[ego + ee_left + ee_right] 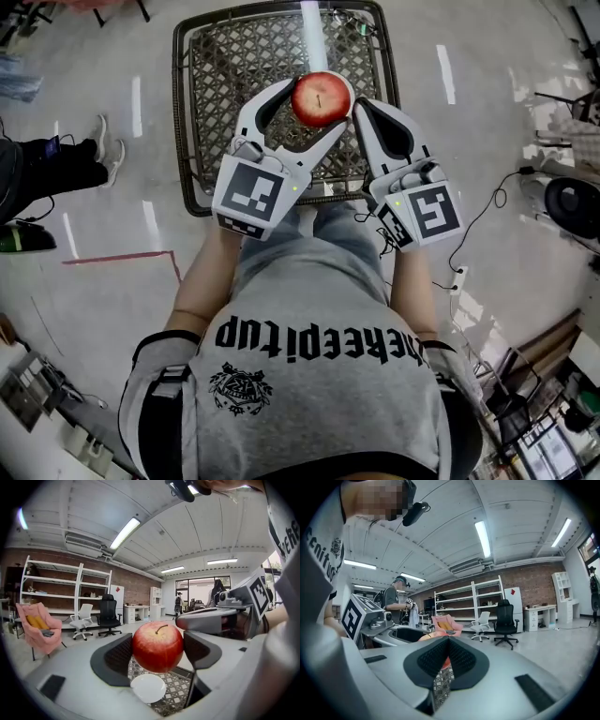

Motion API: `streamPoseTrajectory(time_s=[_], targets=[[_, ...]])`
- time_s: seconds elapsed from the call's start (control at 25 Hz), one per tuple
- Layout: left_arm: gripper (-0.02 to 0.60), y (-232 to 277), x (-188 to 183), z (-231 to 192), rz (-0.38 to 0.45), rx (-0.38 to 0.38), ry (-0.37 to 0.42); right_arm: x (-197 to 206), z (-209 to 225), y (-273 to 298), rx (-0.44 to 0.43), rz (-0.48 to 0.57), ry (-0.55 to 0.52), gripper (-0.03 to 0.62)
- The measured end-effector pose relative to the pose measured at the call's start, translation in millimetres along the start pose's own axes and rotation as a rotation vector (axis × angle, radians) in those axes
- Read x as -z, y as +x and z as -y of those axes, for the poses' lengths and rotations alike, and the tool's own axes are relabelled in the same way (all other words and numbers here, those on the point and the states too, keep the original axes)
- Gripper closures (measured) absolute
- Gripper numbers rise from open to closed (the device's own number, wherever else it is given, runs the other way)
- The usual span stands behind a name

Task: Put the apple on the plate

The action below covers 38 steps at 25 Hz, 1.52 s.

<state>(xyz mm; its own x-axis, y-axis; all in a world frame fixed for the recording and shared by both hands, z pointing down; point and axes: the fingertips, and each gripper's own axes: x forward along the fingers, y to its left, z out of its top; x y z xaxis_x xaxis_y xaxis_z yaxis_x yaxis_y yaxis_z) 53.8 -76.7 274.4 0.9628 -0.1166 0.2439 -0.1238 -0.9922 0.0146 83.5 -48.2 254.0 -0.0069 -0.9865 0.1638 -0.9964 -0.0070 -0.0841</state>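
Observation:
A red apple (322,97) is held in the air over the dark lattice table (216,84), and my left gripper (317,109) is shut on it. The left gripper view shows the apple (158,647) pinched between the two dark pads, stem up. Right under it a small white plate (148,688) lies on the lattice table (174,693). The plate does not show in the head view. My right gripper (364,111) is just right of the apple, its jaws shut with nothing between them. In the right gripper view its pads (461,660) meet, and a sliver of the apple (425,637) shows behind.
A person in white shoes (105,150) stands on the floor left of the table. Red tape (122,257) marks the floor at the left, and cables (487,211) trail at the right. A pink chair (40,627), office chairs (108,616) and shelves stand further off.

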Motion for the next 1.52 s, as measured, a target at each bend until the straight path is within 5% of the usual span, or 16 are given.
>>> streamPoseTrajectory(time_s=[0.6, 1.52], targets=[[0.199, 27, -5, 11, -0.016, -0.161, -0.052, -4, 32, 1, -0.179, -0.027, -0.014, 0.585], [0.199, 52, 45, -15, -0.035, -0.463, -0.129, 36, 56, 39, -0.417, -0.070, -0.008, 0.585]])
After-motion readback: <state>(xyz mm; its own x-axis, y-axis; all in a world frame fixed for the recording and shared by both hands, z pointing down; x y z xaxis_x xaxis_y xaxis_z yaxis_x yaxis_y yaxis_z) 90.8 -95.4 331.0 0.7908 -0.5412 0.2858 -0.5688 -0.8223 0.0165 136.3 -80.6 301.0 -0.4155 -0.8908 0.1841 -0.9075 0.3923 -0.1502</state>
